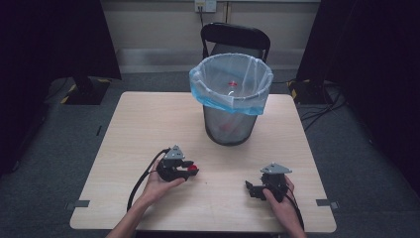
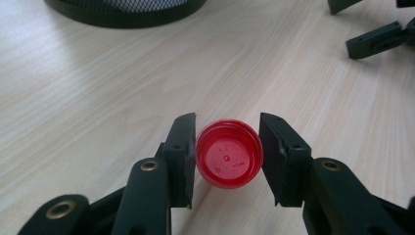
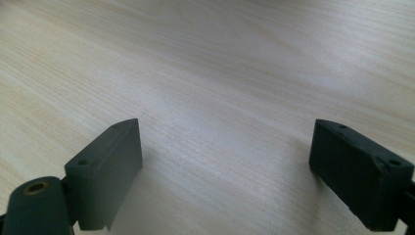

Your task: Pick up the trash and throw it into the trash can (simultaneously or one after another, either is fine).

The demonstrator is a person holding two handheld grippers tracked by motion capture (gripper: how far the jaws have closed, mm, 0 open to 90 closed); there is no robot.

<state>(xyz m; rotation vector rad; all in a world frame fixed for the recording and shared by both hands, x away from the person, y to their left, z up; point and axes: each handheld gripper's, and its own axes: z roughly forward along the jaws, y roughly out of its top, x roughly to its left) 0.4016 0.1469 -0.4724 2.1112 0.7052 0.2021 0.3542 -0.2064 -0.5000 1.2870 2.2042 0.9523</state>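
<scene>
The left tool (image 2: pixel 227 154) grips a red bottle cap (image 2: pixel 228 153) by its ribbed rim, near the desk's (image 1: pixel 148 124) front edge. It looks light, stiff and slippery, so squeezing across the rim suits. The right tool (image 3: pixel 225 161) gapes wide, empty.

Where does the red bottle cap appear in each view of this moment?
High view: red cap at the left tongs' tip, left of centre, in front of the mesh bin.
Left gripper view: cap at lower centre, clamped between both jaws.
Right gripper view: not in it.
Shared landmark: the mesh bin's base.
</scene>
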